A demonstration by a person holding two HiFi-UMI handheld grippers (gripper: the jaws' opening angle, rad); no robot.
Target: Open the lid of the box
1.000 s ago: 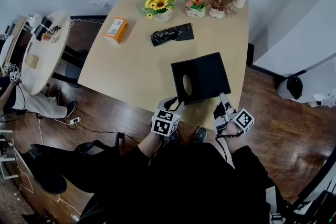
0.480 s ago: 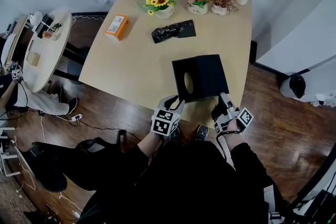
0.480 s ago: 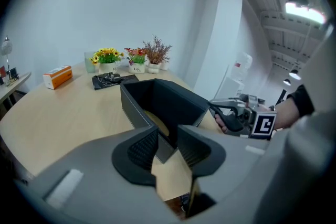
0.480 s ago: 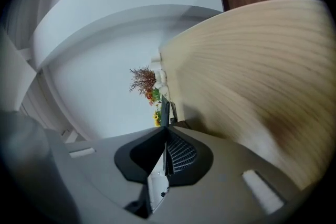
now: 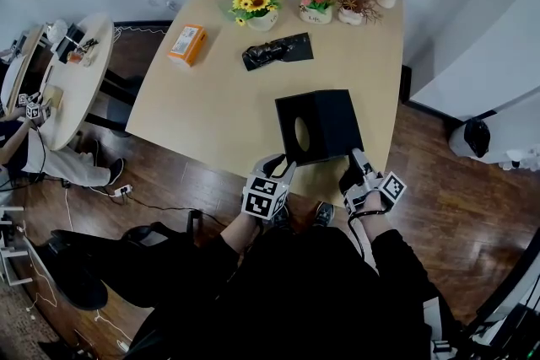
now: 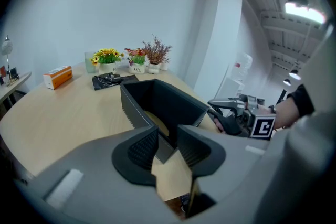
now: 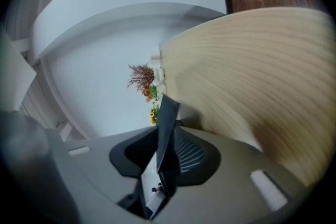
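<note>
Grippers, two, meet one black box (image 5: pixel 325 124): left gripper (image 6: pixel 167 147) clamps its corner; right gripper (image 7: pixel 167 152), jaws opening, straddles its one lid (image 7: pixel 167 123).

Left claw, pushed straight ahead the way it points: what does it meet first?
The black box. Its near corner sits right between the left claw's pads, so going on would likely just shove the box along the table.

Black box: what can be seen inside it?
Inside the black box only dark walls and a pale oval opening show; the near corner is hidden behind the left gripper.
</note>
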